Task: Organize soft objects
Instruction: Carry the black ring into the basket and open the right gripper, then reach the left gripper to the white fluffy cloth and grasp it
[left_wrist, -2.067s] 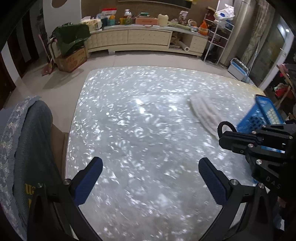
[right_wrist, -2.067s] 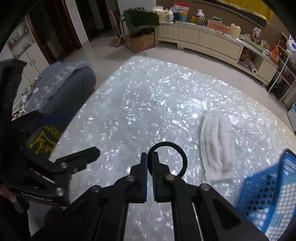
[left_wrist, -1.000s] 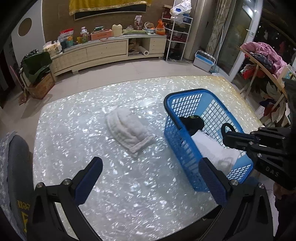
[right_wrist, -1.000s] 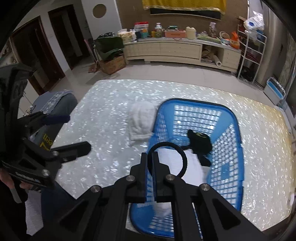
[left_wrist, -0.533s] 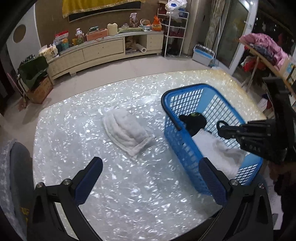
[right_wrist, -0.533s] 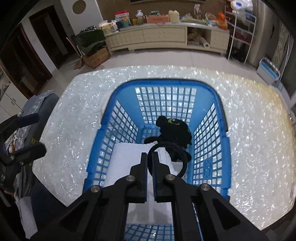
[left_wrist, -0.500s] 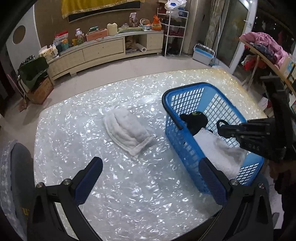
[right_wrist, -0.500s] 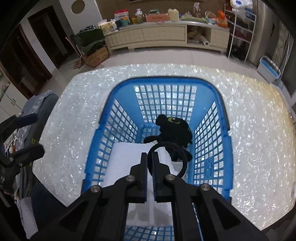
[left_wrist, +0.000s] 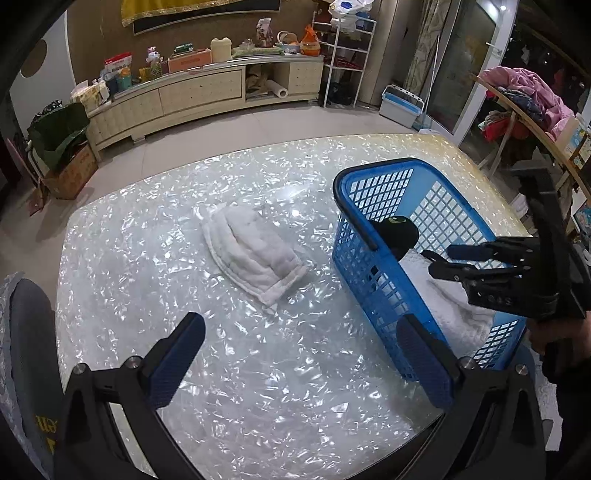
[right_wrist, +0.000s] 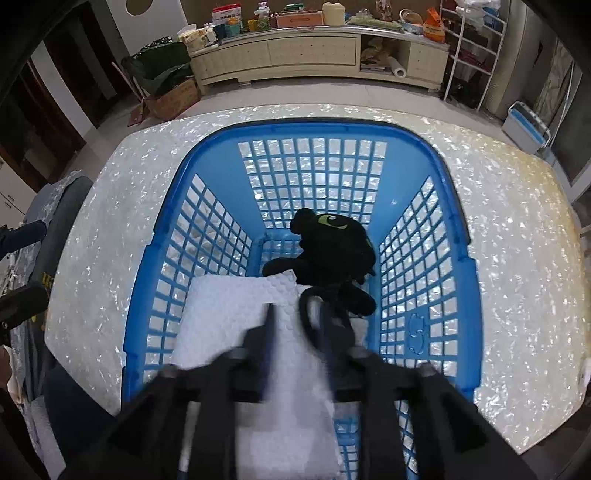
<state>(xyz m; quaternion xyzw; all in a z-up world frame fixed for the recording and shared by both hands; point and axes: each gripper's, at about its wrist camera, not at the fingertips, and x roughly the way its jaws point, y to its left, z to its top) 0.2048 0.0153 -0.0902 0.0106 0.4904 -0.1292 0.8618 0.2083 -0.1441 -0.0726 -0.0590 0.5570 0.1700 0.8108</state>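
Blue plastic lattice-walled laundry basket (right_wrist: 458, 236) stands on the pearly, shell-patterned white tabletop (left_wrist: 258, 369), toward its right side. Inside lie a folded white textured towel (right_wrist: 236, 306) at the near end and, touching its far edge, a black plush toy with a green eye (right_wrist: 332, 247). The right gripper (right_wrist: 295, 325) hangs over the towel with its fingers parted (motion blur smears them in its own view, though the left wrist view shows the gap plainly). A thin black elastic loop (right_wrist: 314, 306) sits right at its fingertips; whether either finger touches it cannot be told. The left gripper (left_wrist: 303, 354) hovers over bare tabletop, its blue-padded fingers (left_wrist: 173, 362) wide apart and empty. A quilted white cloth, folded into a rounded pad (left_wrist: 251, 254), lies flat on the table left of the basket, apart from it.
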